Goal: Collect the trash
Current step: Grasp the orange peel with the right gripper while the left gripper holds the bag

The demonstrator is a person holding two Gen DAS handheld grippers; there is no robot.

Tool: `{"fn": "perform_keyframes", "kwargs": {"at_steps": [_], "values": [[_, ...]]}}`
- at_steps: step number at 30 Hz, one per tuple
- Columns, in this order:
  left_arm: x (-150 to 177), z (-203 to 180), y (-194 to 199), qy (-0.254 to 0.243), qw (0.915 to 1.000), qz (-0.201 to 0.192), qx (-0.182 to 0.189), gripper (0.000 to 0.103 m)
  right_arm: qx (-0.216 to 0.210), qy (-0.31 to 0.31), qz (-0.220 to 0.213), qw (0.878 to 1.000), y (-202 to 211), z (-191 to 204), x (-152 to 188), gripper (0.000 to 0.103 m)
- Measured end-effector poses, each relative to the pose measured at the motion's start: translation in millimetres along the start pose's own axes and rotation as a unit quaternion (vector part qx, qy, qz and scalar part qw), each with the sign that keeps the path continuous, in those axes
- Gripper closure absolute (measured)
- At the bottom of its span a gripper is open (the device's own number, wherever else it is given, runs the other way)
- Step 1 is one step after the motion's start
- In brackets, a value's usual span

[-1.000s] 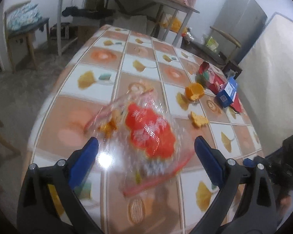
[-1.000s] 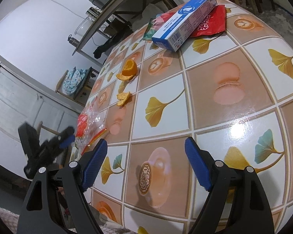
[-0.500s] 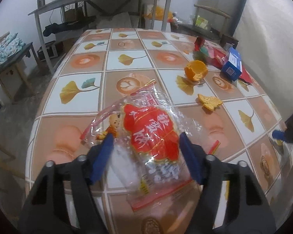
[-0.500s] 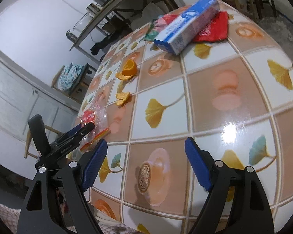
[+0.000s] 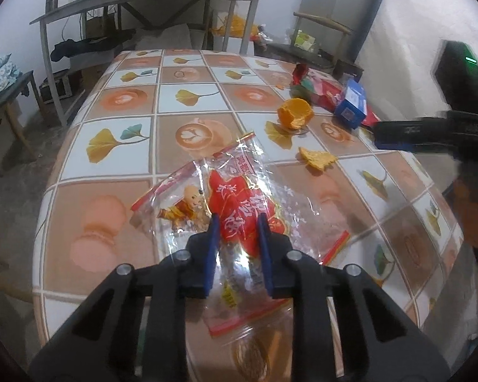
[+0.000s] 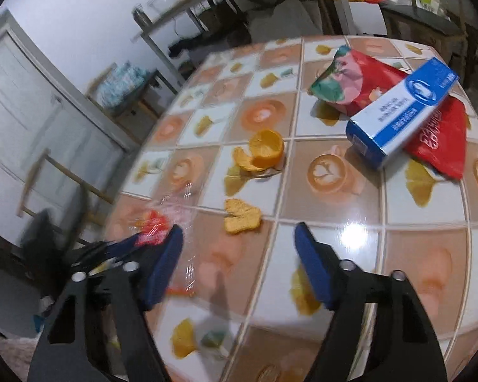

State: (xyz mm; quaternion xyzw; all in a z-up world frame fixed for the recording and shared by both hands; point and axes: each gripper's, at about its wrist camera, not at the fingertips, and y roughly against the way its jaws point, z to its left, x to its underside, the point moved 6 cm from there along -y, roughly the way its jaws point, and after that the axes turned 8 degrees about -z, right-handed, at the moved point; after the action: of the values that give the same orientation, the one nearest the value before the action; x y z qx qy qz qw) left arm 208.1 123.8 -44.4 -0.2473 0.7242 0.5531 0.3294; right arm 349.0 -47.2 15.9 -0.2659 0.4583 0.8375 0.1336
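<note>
My left gripper (image 5: 237,222) is shut on a clear plastic snack bag (image 5: 235,203) with a red label, near the table's front left. The bag also shows blurred in the right wrist view (image 6: 156,226). My right gripper (image 6: 239,235) is open and empty, just in front of a small flat orange peel (image 6: 240,216), which also shows in the left wrist view (image 5: 317,158). A cupped orange peel (image 6: 264,152) (image 5: 294,113) lies beyond it. A blue and white box (image 6: 401,111) (image 5: 352,103) rests on a red snack bag (image 6: 436,133) (image 5: 318,90) at the far right.
The table (image 5: 127,197) has a glossy tiled cloth with leaf and coffee prints. A metal shelf (image 5: 143,3), a chair (image 5: 3,82) and a grey cabinet (image 5: 344,3) stand beyond it. A white door (image 6: 22,102) is at the left.
My left gripper has closed onto the clear snack bag. My right gripper has swung left and forward towards the small orange peel, staying open.
</note>
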Motion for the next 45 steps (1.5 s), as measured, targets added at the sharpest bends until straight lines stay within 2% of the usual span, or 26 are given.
{"fn": "perform_keyframes", "kwargs": {"at_steps": [4, 7, 8, 9, 10, 12, 13, 14, 17, 21, 28, 31, 35, 38, 40, 42, 44, 45], "values": [[5.4, -2.1, 5.5, 0.002, 0.9999, -0.003, 0.011, 0.087, 0.056, 0.049, 0.031, 0.997, -32.2, 0.1, 3.8, 0.049], [7.5, -0.9, 7.0, 0.006, 0.9998, -0.007, 0.015, 0.088, 0.075, 0.075, 0.038, 0.994, -43.3, 2.1, 3.9, 0.053], [7.8, -0.1, 6.9, 0.008, 0.9998, -0.007, 0.018, 0.088, 0.08, 0.085, 0.039, 0.992, -45.1, 3.9, 4.4, 0.057], [7.7, 0.4, 6.6, 0.009, 0.9997, -0.008, 0.019, 0.088, 0.084, 0.094, 0.039, 0.991, -46.3, 5.5, 4.8, 0.067], [7.5, 1.0, 6.4, 0.01, 0.9997, -0.008, 0.02, 0.088, 0.09, 0.103, 0.039, 0.99, -47.6, 7.7, 5.0, 0.071], [7.7, 1.7, 6.3, 0.013, 0.9996, -0.01, 0.022, 0.088, 0.098, 0.116, 0.042, 0.987, -49.0, 11.7, 6.6, 0.086], [7.5, 2.0, 6.1, 0.013, 0.9996, -0.01, 0.023, 0.088, 0.096, 0.117, 0.042, 0.988, -48.8, 13.2, 6.9, 0.089], [7.6, 2.3, 6.2, 0.013, 0.9996, -0.011, 0.023, 0.088, 0.107, 0.124, 0.038, 0.986, -47.5, 13.4, 6.7, 0.098], [7.9, 2.9, 6.0, 0.014, 0.9995, -0.012, 0.025, 0.088, 0.1, 0.115, 0.029, 0.988, -41.0, 14.2, 5.0, 0.1], [8.4, 4.3, 5.6, 0.017, 0.9994, -0.012, 0.029, 0.088, 0.095, 0.117, 0.009, 0.988, -29.3, 22.7, -5.3, 0.101], [8.8, 6.2, 4.5, 0.021, 0.9992, -0.013, 0.032, 0.088, 0.092, 0.127, -0.05, 0.986, -4.0, 38.2, -50.6, 0.101], [8.8, 6.3, 4.3, 0.02, 0.9992, -0.013, 0.032, 0.088, 0.098, 0.124, -0.061, 0.986, -6.5, 34.7, -67.2, 0.101], [9.0, 6.6, 4.1, 0.021, 0.9992, -0.013, 0.033, 0.088, 0.119, 0.113, -0.045, 0.985, -34.3, 12.4, -76.9, 0.101], [8.8, 6.6, 4.2, 0.022, 0.9991, -0.013, 0.033, 0.088, 0.12, 0.094, -0.008, 0.988, -57.8, -6.3, -70.2, 0.1], [9.0, 6.2, 4.5, 0.022, 0.9991, -0.014, 0.034, 0.088, 0.116, 0.079, 0.004, 0.99, -63.9, -14.6, -67.2, 0.096], [9.2, 6.0, 3.9, 0.022, 0.9991, -0.014, 0.034, 0.088, 0.107, 0.067, 0.006, 0.992, -65.3, -18.0, -66.3, 0.075], [8.9, 5.7, 3.2, 0.022, 0.9991, -0.013, 0.035, 0.088, 0.096, 0.06, 0.01, 0.993, -67.1, -18.3, -66.3, 0.066], [9.2, 5.9, 3.2, 0.022, 0.9991, -0.013, 0.035, 0.088, 0.092, 0.057, 0.012, 0.994, -68.4, -18.0, -66.4, 0.065]]}}
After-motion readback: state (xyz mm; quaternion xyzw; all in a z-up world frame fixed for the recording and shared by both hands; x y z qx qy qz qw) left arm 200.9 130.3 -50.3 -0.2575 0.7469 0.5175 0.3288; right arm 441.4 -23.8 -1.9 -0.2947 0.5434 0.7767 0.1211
